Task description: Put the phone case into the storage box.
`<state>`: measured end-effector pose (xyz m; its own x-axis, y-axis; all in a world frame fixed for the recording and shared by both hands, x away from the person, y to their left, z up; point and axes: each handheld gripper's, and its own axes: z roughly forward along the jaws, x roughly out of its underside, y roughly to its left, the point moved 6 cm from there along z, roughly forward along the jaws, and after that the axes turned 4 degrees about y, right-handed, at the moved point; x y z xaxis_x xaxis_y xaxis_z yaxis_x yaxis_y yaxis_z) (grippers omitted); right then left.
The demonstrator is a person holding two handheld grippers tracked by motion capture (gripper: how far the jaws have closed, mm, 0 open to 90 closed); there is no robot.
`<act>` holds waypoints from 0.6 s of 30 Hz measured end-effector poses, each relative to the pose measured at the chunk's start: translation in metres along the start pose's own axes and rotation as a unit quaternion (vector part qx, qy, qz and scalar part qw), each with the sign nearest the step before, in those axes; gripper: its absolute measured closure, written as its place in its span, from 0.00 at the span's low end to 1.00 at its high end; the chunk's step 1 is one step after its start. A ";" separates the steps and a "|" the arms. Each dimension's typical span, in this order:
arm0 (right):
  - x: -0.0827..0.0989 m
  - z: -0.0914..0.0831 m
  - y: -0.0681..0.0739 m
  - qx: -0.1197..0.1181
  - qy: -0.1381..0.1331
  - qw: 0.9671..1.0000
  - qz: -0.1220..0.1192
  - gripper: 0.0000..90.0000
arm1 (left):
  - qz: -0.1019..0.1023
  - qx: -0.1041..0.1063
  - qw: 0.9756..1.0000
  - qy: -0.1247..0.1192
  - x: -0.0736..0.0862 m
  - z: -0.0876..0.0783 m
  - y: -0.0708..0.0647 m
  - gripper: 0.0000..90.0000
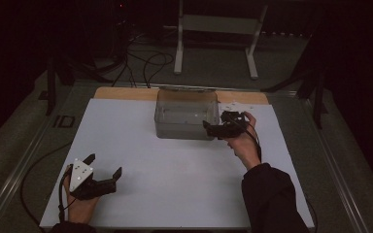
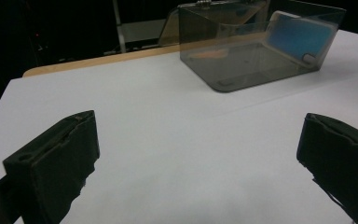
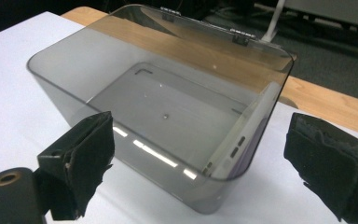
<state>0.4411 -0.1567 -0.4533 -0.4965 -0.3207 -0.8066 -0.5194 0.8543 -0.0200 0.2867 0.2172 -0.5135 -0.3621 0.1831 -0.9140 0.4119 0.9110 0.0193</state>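
A smoky see-through plastic box [image 1: 187, 114] stands open-topped at the back middle of the white sheet. Inside it a phone [image 3: 247, 135] leans on edge against one end wall; in the left gripper view the phone [image 2: 298, 35] shows a blue back through the box [image 2: 242, 65]. My right gripper [image 1: 215, 120] is open at the box's front right corner, and its jaws frame the box [image 3: 158, 93] without touching it. My left gripper [image 1: 105, 164] rests open near the sheet's front left, far from the box, with bare sheet between its fingers [image 2: 56, 163].
The white sheet [image 1: 175, 170] covers most of the table, and a wooden strip [image 1: 121, 93] shows along its back edge. Beyond the table stand a white metal frame [image 1: 213, 24] and floor cables [image 1: 145, 63]. Small white bits [image 1: 233, 103] lie behind the right hand.
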 end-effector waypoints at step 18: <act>0.062 -0.060 0.006 0.013 -0.036 0.999 -0.027 0.10 | -0.003 -0.004 1.000 -0.003 -0.001 -0.001 0.001 0.00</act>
<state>0.3657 -0.1961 -0.4684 -0.4168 -0.3369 -0.8443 -0.5254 0.8472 -0.0787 0.2867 0.2188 -0.5118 -0.3605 0.1753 -0.9161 0.4033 0.9149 0.0164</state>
